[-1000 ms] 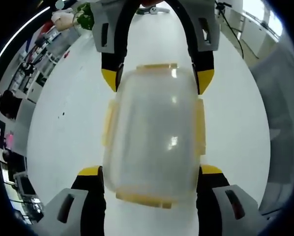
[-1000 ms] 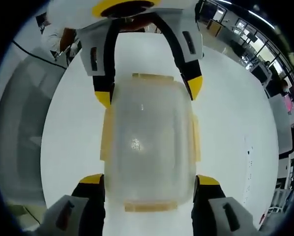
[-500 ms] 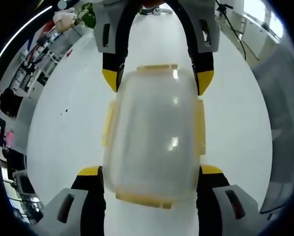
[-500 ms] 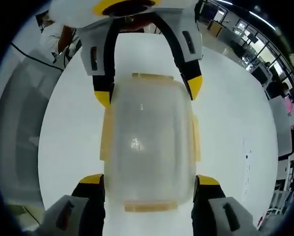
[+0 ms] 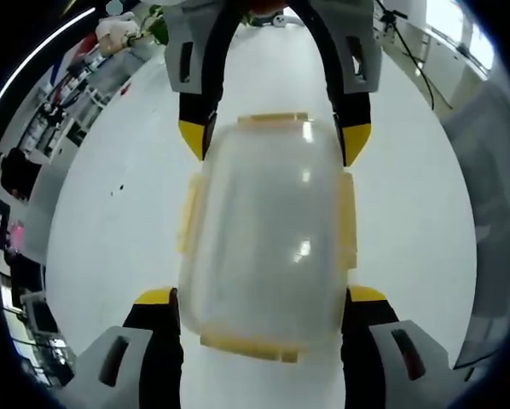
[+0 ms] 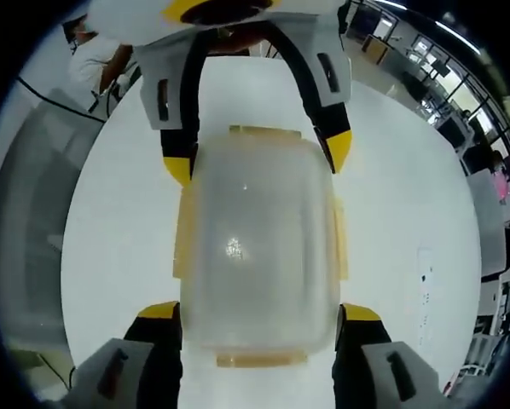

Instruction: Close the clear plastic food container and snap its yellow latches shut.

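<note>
Container (image 5: 268, 243) sits on white worktop (image 5: 110, 230), lid on, between both grippers coming from opposite ends. Left gripper (image 5: 262, 298) has its fingers (image 5: 157, 300) spread either side of the near end, yellow tips just beside the walls; can't tell if they touch, but not clamped. Right gripper (image 6: 259, 313) likewise: fingers (image 6: 161, 313) wide apart, flanking its near end, gripping nothing. In each view the other gripper's tips straddle the far end. Yellow latches (image 5: 188, 213) show on all four sides; can't tell if snapped or just hanging. Looks empty, thin clear plastic, so prob. light, a bit flexy, slick on this smooth top, likely to skid if pushed from one side only. Best bet: brace one end, press latch flaps inward at mid-flap, not squeeze the walls.
</note>
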### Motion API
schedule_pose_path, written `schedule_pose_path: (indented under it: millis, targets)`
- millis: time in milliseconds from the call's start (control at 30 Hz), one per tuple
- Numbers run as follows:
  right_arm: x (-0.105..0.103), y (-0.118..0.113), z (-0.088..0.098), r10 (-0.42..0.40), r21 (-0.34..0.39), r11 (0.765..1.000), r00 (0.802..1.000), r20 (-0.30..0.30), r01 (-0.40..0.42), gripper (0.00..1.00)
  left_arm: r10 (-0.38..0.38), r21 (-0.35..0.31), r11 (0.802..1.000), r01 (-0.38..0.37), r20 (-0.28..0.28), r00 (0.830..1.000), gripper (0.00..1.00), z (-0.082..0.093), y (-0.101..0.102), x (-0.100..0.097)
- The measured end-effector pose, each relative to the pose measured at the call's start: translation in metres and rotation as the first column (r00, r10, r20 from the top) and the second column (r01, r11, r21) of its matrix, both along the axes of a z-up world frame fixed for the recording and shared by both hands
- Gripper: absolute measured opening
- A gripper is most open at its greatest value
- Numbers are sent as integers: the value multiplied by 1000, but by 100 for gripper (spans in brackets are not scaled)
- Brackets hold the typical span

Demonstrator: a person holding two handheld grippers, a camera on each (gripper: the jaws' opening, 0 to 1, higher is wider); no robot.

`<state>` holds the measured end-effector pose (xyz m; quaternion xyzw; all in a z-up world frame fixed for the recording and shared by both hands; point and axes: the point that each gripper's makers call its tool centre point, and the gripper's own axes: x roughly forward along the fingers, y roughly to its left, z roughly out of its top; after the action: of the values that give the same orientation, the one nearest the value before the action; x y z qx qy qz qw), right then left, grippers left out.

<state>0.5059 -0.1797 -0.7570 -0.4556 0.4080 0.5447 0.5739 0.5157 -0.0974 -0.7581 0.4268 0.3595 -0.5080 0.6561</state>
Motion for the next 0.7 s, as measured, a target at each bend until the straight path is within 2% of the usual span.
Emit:
schedule_pose_path:
  millis: [700]
  targets:
    - [5,1,1,-4,8,1000,1000,12,4,73,-4,17,1000,3,11,1000,75,1,2,5]
